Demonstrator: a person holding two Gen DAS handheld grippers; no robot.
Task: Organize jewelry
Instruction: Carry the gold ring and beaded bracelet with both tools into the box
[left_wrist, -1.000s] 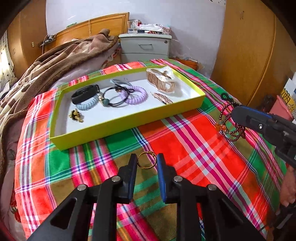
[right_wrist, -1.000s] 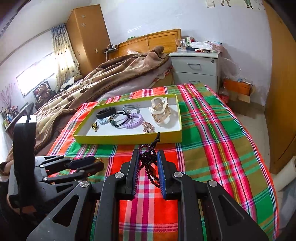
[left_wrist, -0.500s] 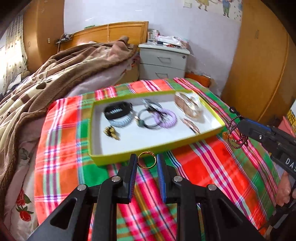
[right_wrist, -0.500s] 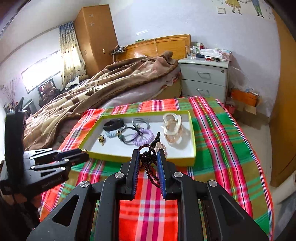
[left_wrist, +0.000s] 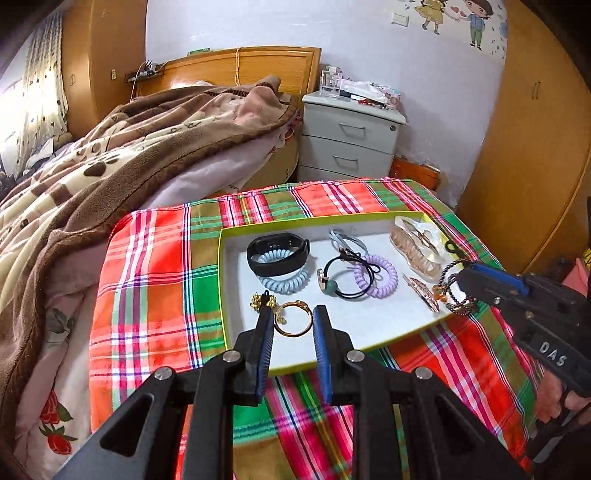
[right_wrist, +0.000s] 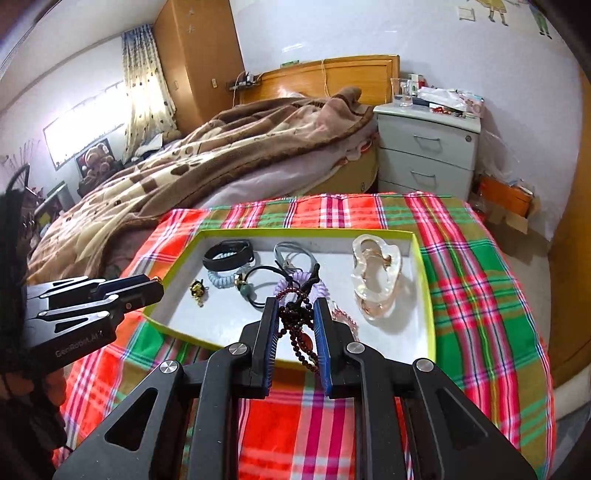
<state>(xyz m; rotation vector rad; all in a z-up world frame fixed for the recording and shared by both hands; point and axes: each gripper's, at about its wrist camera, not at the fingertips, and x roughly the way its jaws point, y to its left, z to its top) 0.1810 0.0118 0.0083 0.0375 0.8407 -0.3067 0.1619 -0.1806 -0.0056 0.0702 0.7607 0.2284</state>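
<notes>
My left gripper (left_wrist: 293, 314) is shut on a gold ring (left_wrist: 293, 319), held over the near left part of the yellow-green tray (left_wrist: 221, 280). My right gripper (right_wrist: 295, 306) is shut on a dark red bead bracelet (right_wrist: 295, 321) with a black tassel, above the tray's near edge (right_wrist: 430, 314). In the left wrist view that bracelet (left_wrist: 452, 288) hangs from the right gripper (left_wrist: 461, 278) at the tray's right side. In the right wrist view the left gripper (right_wrist: 157, 286) shows at the tray's left edge. The tray holds a black band (left_wrist: 277, 249), coil hair ties (left_wrist: 376, 277), a clear clip (right_wrist: 376, 280) and a gold charm (left_wrist: 262, 301).
The tray lies on a red and green plaid cloth (left_wrist: 155, 280) over the bed. A brown blanket (left_wrist: 110, 158) is heaped at the left. A grey nightstand (left_wrist: 351, 136) stands behind, with wooden wardrobe (left_wrist: 535, 129) at the right. A hand (left_wrist: 552, 397) holds the right gripper.
Both grippers have moved forward from over the plaid cloth to over the tray, each still holding its piece. The view of the room has risen and shifted left.
</notes>
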